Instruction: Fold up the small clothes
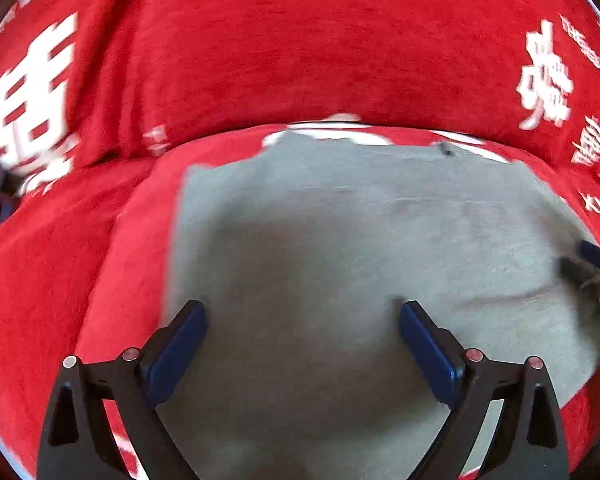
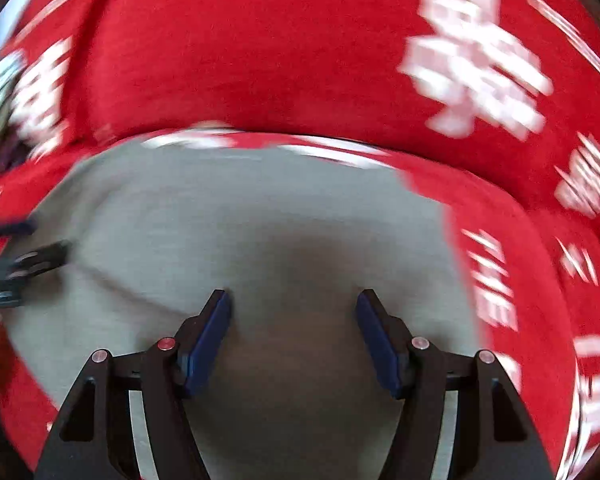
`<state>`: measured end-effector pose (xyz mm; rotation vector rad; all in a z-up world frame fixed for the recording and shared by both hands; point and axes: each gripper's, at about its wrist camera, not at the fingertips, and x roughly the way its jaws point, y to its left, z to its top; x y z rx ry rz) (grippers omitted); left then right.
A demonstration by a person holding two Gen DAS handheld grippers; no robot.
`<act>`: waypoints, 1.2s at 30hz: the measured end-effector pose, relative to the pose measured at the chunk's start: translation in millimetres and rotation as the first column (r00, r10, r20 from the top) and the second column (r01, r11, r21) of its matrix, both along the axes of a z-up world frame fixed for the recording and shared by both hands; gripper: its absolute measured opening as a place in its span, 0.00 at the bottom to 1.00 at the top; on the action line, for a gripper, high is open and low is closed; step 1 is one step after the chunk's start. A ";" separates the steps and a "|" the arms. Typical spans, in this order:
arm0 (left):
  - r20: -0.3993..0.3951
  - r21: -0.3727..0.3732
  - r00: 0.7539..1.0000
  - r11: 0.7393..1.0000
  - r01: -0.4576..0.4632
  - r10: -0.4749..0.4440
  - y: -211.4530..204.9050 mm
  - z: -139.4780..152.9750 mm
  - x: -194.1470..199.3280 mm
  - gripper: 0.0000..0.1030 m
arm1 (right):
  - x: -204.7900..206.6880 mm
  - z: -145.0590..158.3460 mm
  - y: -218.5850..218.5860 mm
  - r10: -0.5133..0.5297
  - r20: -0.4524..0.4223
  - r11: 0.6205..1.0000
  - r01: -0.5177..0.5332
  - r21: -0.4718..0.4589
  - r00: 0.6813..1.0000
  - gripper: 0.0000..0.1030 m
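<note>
Grey garment (image 1: 360,240) lies flat on the red cloth (image 1: 260,60), which has white lettering and covers the table; its far hem runs just short of the cloth's far edge, where the cloth drops or folds away. In the left wrist view the garment's left side edge sits slightly outboard of the left gripper (image 1: 302,312); in the right wrist view its right side edge lies well to the right of the right gripper (image 2: 294,300). Both grippers point steeply down over the garment. Left gripper: jaws wide apart, nothing between the pads. Right gripper: jaws apart, somewhat narrower, also empty. Whether either set of fingertips touches the fabric cannot be told; shadow under each suggests they are close above it. Both views are motion-blurred, the right one more so. Each gripper shows at the edge of the other's view, so the two work near each other over the same piece. Risks, as judged: (1) neither gripper is lined up on an edge or corner, so closing here would pinch mid-panel fabric and pull up a bunch rather than a clean fold line. (2) A low crease (image 1: 500,296) runs across the garment between the grippers; folding over it would lock the wrinkle in. (3) A deep pinch could catch the red cloth along with the garment and drag it. (4) Uneven lift by the two hands would skew the fold. (5) Grippers converging at speed could knock together.
</note>
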<state>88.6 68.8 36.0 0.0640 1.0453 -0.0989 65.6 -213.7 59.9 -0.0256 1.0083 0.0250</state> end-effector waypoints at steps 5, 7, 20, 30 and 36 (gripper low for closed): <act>0.029 -0.071 1.000 0.997 0.008 -0.006 -12.1 11.7 -23.2 0.95 | -26.8 27.1 -20.6 -0.112 0.047 0.991 0.108 0.080 0.993 0.68; 0.038 -0.031 0.999 0.999 0.033 -0.031 -28.7 7.7 -32.3 0.95 | -37.2 24.7 4.9 -0.042 0.069 0.996 0.037 0.079 0.997 0.68; 0.069 -0.148 0.991 0.984 -0.104 0.115 38.4 10.4 -109.8 0.99 | -85.6 -0.7 -5.3 0.001 0.053 1.000 -0.001 -0.008 0.999 0.76; -0.075 -0.567 0.982 0.803 -0.186 0.175 88.4 -9.8 -96.4 0.91 | -93.3 11.8 20.2 0.037 0.087 0.998 -0.041 0.049 0.996 0.76; -0.120 -0.619 0.978 0.757 -0.209 0.172 85.9 -27.8 -66.4 0.15 | -85.9 11.4 41.1 0.076 0.072 0.996 -0.079 0.042 0.995 0.76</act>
